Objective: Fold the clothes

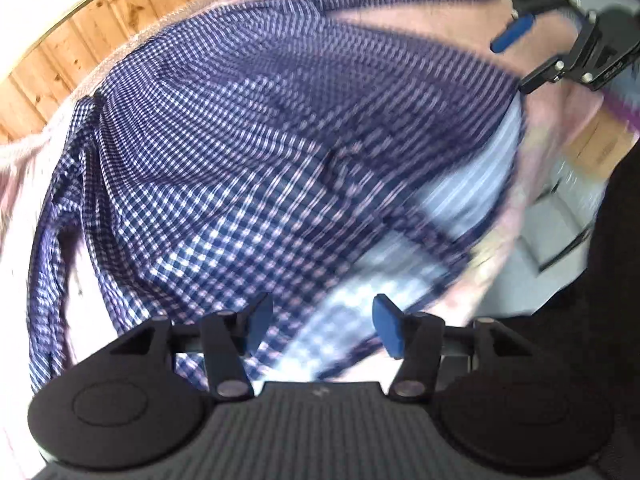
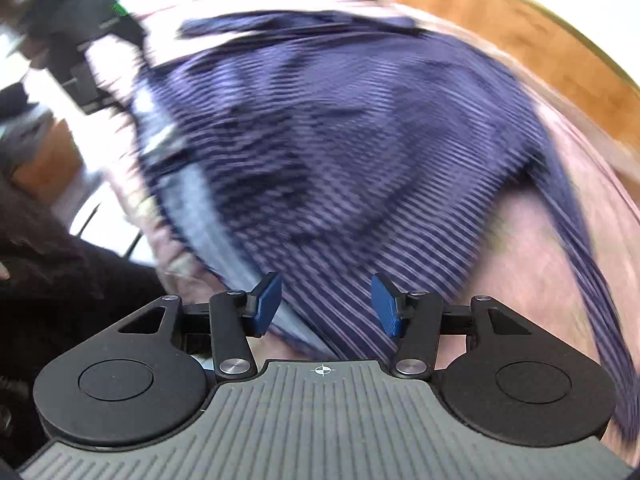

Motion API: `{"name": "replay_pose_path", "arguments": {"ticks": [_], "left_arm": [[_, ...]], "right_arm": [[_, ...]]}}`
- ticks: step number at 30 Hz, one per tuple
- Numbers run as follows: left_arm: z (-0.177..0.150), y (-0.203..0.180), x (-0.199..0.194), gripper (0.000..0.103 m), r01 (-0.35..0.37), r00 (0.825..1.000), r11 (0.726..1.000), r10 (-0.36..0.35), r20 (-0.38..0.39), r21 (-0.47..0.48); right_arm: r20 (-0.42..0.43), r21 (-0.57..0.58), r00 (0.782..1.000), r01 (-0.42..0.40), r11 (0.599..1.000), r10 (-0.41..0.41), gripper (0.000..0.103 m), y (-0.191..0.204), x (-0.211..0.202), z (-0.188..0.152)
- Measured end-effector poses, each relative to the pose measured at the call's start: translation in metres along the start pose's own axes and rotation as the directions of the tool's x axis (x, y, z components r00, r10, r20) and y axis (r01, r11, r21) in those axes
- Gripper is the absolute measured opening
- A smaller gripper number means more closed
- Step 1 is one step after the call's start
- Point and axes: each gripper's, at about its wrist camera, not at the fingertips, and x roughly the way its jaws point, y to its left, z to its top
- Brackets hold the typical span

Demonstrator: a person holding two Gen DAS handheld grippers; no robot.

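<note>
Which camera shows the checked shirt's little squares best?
The left wrist view: the shirt there is sharp enough to show its squares. In the right wrist view the shirt blurs into stripes.

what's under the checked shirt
The shirt lies on a pink cover, which shows all round it. A pale striped inner layer peeks out at its edge. Anything else beneath is covered.

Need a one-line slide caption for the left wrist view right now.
Open left gripper poised over the navy checked shirt spread on a pink cover, with the right gripper at its far edge.
</note>
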Motion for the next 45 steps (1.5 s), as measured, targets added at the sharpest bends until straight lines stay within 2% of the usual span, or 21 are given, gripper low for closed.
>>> {"name": "replay_pose_path", "arguments": {"ticks": [3,5,6,7,8,13,15,18,21,22,24,25,27,29,33,36,39,42,43,44,45], "left_arm": [[-0.001,0.006,0.018,0.043,0.033,0.999,0.999,-0.033,-0.009,0.013],[-0.006,0.012,0.018,0.012,0.061,0.998,0.998,-0.061,-0.005,-0.021],[-0.007,0.016,0.015,0.004,0.076,0.997,0.996,-0.076,0.002,-0.044],[-0.008,0.021,0.013,0.002,0.091,0.996,0.994,-0.091,0.008,-0.068],[-0.008,0.025,0.011,0.001,0.106,0.994,0.990,-0.106,0.015,-0.091],[-0.024,0.030,-0.013,0.001,0.176,0.984,0.972,-0.174,0.022,-0.154],[-0.035,0.028,-0.010,0.002,0.137,0.989,0.977,-0.143,-0.026,-0.161],[-0.048,0.035,-0.009,0.006,0.114,0.990,0.968,-0.131,-0.060,-0.224],[-0.052,0.063,-0.037,0.021,0.108,0.994,0.935,-0.110,0.013,-0.338],[-0.052,0.080,-0.047,0.028,0.094,0.996,0.917,-0.083,0.045,-0.388],[-0.049,0.120,-0.063,0.043,0.064,0.995,0.869,-0.018,0.099,-0.490],[-0.045,0.144,-0.066,0.051,0.047,0.993,0.844,0.017,0.115,-0.534],[-0.031,0.194,-0.056,0.061,-0.003,0.991,0.817,0.080,0.107,-0.577],[-0.018,0.242,-0.031,0.066,-0.073,0.990,0.805,0.127,0.052,-0.588],[-0.009,0.320,0.035,0.070,-0.199,0.980,0.792,0.170,-0.104,-0.578],[-0.026,0.348,0.055,0.070,-0.241,0.970,0.738,0.185,-0.155,-0.630],[-0.045,0.349,0.059,0.082,-0.158,0.987,0.714,0.116,-0.107,-0.682],[-0.053,0.335,0.065,0.087,-0.155,0.988,0.723,0.118,-0.100,-0.674],[-0.053,0.331,0.063,0.077,-0.155,0.988,0.728,0.131,-0.086,-0.668],[-0.052,0.332,0.059,0.037,-0.147,0.988,0.725,0.137,-0.069,-0.673],[-0.052,0.339,0.054,0.013,-0.123,0.991,0.699,0.117,-0.057,-0.704]], "right_arm": [[-0.007,-0.093,0.998,-0.055,0.994,0.055,0.048,0.016,0.025,0.012],[-0.021,-0.106,0.997,-0.076,0.991,0.074,0.037,0.028,0.035,0.020],[-0.037,-0.093,0.997,-0.077,0.993,0.074,0.031,0.027,0.040,0.023],[-0.053,-0.070,0.996,-0.076,0.995,0.073,0.007,0.025,0.043,0.024],[-0.063,-0.048,0.995,-0.076,0.996,0.073,0.000,0.022,0.045,0.024],[-0.080,0.005,0.982,-0.170,0.985,0.170,0.000,0.019,0.028,0.015],[-0.093,0.020,0.974,-0.206,0.978,0.207,0.000,0.017,0.022,0.011],[-0.101,0.057,0.964,-0.243,0.968,0.248,0.000,0.011,0.013,0.007],[-0.092,0.103,0.955,-0.272,0.957,0.282,0.003,0.000,0.002,0.003],[-0.048,0.143,0.961,-0.263,0.954,0.272,0.010,-0.016,-0.010,0.007],[0.033,0.225,0.970,-0.241,0.944,0.240,0.035,-0.052,-0.031,0.013],[0.062,0.275,0.977,-0.212,0.938,0.203,0.046,-0.075,-0.035,0.018],[0.075,0.363,0.992,-0.123,0.924,0.103,0.047,-0.126,-0.034,0.029],[0.018,0.443,0.999,0.031,0.896,-0.044,0.047,-0.180,-0.020,0.042],[-0.117,0.582,0.968,0.249,0.774,-0.223,0.047,-0.277,0.018,0.075],[-0.137,0.584,0.956,0.288,0.759,-0.257,0.048,-0.301,0.037,0.115],[-0.089,0.549,0.972,0.230,0.804,-0.217,0.058,-0.293,0.057,0.157],[-0.033,0.478,0.992,0.124,0.870,-0.122,0.062,-0.264,0.089,0.200],[-0.025,0.452,0.995,0.097,0.887,-0.096,0.062,-0.256,0.102,0.212],[-0.023,0.428,0.997,0.070,0.901,-0.067,0.062,-0.246,0.117,0.225],[-0.020,0.403,0.999,0.046,0.914,-0.042,0.062,-0.238,0.132,0.238]]}}
